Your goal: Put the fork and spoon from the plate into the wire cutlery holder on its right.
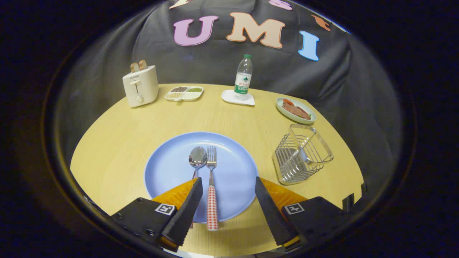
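A round blue plate (168, 168) lies on the wooden table just ahead of my fingers. On it lie a metal spoon (197, 157) and, to its right, a fork (212, 186) with a red-and-white checked handle. The fork's handle runs back between my fingers, closer to the left one. The spoon's handle is hidden behind the left finger. To the right of the plate stands the wire cutlery holder (303, 154), with nothing in it. My gripper (228, 181) hovers open over the near part of the plate and holds nothing.
At the back of the table stand a cream toaster (140, 86), a divided white dish of grains (183, 93), and a water bottle (243, 77) on a white coaster. A green plate with food (296, 110) sits behind the holder. The table edge curves close on the right.
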